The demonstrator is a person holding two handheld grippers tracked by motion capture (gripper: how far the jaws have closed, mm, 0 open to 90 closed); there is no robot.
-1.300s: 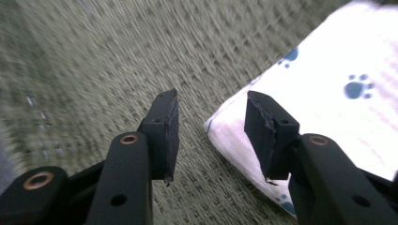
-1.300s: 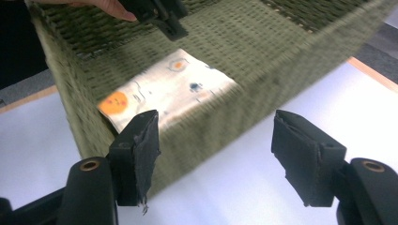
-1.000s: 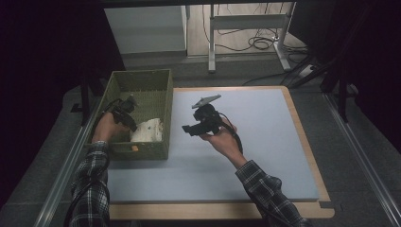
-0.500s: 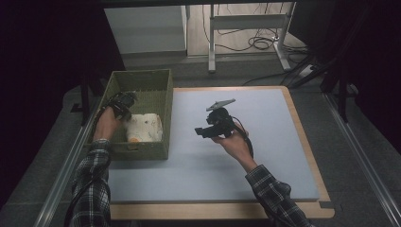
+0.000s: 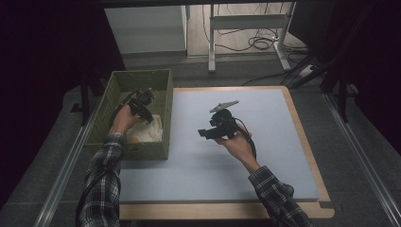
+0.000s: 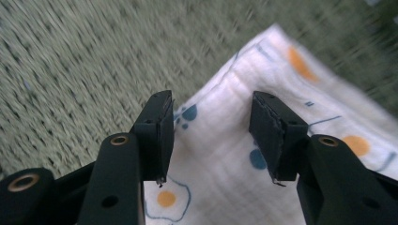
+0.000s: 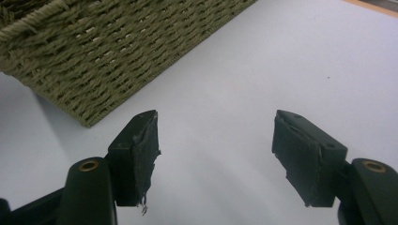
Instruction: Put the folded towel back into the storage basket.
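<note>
Since cloth in basket at worktop's left edge is soft, limp: pinch fold. Left gripper fingers just opening, cloth between; right gripper open, empty.

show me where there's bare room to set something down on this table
The blue mat is bare right of the right gripper and toward its near edge. The basket is crowded: the printed cloth and the left gripper fill its near end.

Cloth in basket; left of mat

Left claw over cloth in basket.
</note>
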